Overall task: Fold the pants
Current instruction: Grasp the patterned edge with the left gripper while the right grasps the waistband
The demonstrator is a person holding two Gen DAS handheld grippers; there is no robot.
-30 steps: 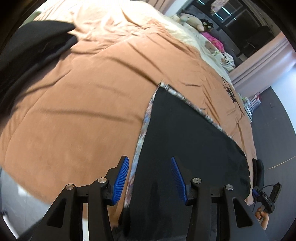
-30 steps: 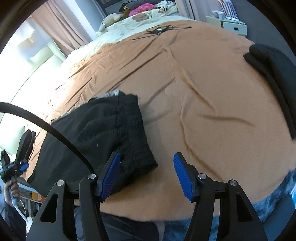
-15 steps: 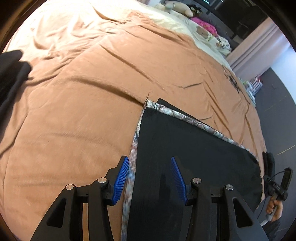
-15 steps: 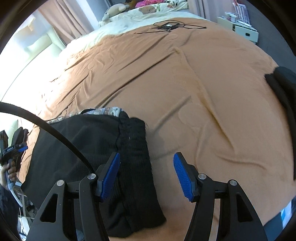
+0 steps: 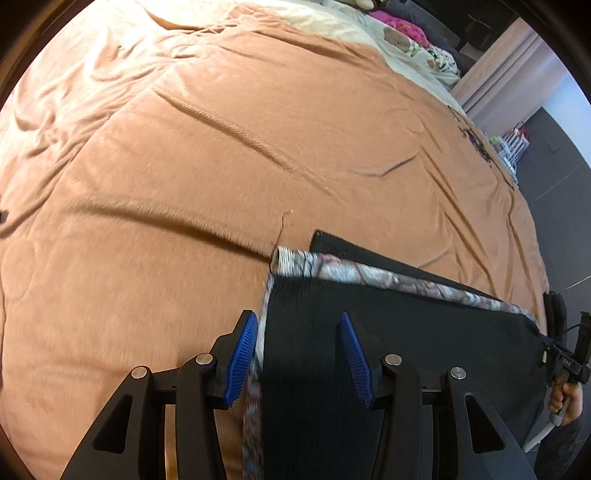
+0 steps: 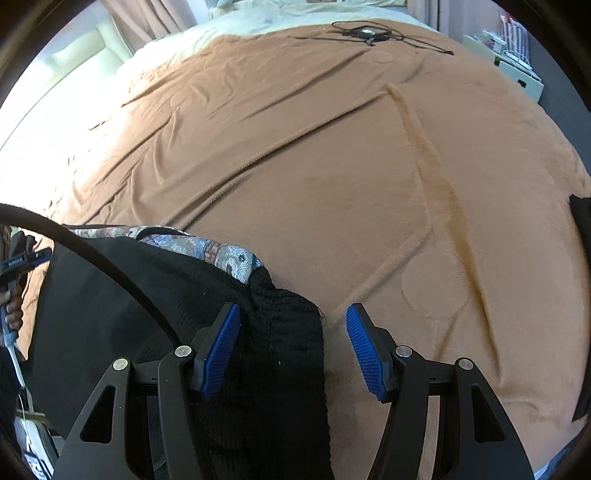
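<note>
The left gripper (image 5: pixel 295 354) has its two blue pads spread apart, gripping nothing; they hang above the near left corner of the black pants (image 5: pixel 406 343), and whether they touch the cloth I cannot tell. The right gripper (image 6: pixel 291 350) is likewise spread with nothing pinched, over the ribbed black waistband end (image 6: pixel 288 354). One pair of pants lies folded flat at the near edge of the one brown bedspread (image 5: pixel 221 147), a patterned lining strip (image 5: pixel 369 273) showing along its far edge. One black cable bundle (image 6: pixel 365 31) lies far off on the bedspread.
</note>
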